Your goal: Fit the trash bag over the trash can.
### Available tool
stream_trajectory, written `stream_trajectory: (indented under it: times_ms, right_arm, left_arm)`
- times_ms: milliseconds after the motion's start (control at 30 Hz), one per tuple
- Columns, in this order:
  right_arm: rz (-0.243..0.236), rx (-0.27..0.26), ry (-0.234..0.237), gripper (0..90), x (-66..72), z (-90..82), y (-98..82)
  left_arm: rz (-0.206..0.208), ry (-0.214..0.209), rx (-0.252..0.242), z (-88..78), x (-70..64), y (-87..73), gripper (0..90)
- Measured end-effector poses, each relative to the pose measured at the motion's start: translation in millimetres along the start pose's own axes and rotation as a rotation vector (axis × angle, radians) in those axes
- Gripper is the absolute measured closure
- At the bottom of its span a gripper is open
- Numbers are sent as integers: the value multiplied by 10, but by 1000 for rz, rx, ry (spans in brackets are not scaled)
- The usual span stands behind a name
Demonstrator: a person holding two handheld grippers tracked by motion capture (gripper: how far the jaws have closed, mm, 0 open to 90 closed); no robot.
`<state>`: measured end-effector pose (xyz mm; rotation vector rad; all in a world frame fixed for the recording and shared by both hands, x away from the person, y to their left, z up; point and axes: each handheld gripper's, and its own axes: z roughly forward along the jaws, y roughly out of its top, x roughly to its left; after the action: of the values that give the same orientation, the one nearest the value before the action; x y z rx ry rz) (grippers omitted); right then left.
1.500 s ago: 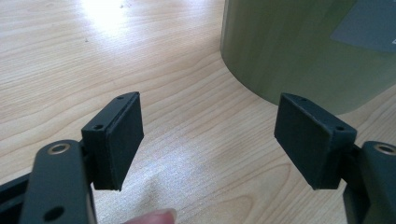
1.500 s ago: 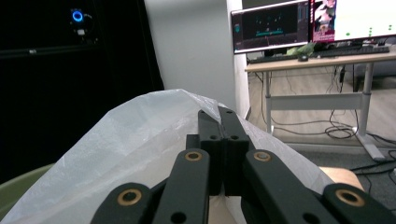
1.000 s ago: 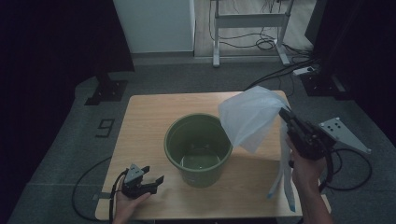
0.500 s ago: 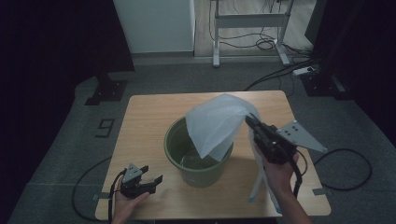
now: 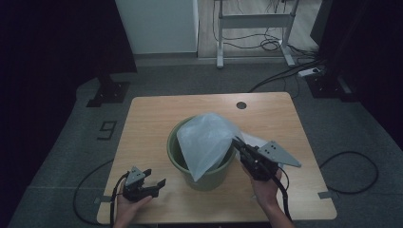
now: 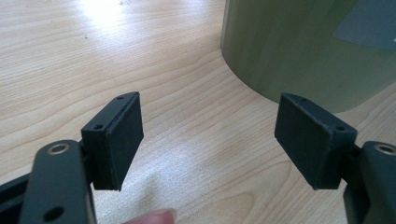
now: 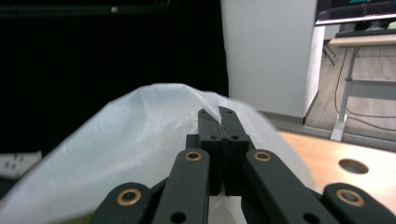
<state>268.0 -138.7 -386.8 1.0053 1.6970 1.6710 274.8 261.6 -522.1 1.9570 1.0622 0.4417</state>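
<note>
A green bucket stands in the middle of the wooden table. A billowing translucent white plastic bag hangs over its mouth, its lower part dipping inside. My right gripper is shut on the bag's edge at the bucket's right rim; in the right gripper view the closed jaws pinch the bag at my right gripper. My left gripper rests open near the table's front left edge. In the left gripper view, my left gripper has nothing between its pads, and the bucket wall stands just beyond.
A round cable hole sits near the table's far edge. Cables trail over the grey floor around the table. A white cabinet and a metal stand are behind it.
My right gripper has carried the bag leftward and down, from beside the bucket to over its mouth. The left gripper has stayed put.
</note>
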Motion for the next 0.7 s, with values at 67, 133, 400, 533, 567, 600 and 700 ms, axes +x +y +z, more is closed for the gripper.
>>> stream_trajectory:
  times_ms: [67,133,400,533,567,600,700]
  right_arm:
    - [-19,22,1,889,49,32,-73]
    - [-30,36,-3,889,78,83,-119]
    - [-56,106,-13,887,151,254,-178]
    - [-60,115,-10,880,150,235,-207]
    - [-55,112,-4,850,142,219,-209]
    - [-44,90,13,700,121,168,-204]
    - [-36,38,5,567,106,76,-197]
  left_arm:
    - [1,0,1,1,-7,1,231]
    - [2,0,2,3,-10,1,231]
    - [1,-2,10,5,10,-7,232]
    - [3,-4,6,-2,1,-3,232]
    - [2,-5,4,-3,-1,-2,232]
    - [1,-6,5,-1,-4,-1,232]
    - [5,-5,8,6,-6,-2,232]
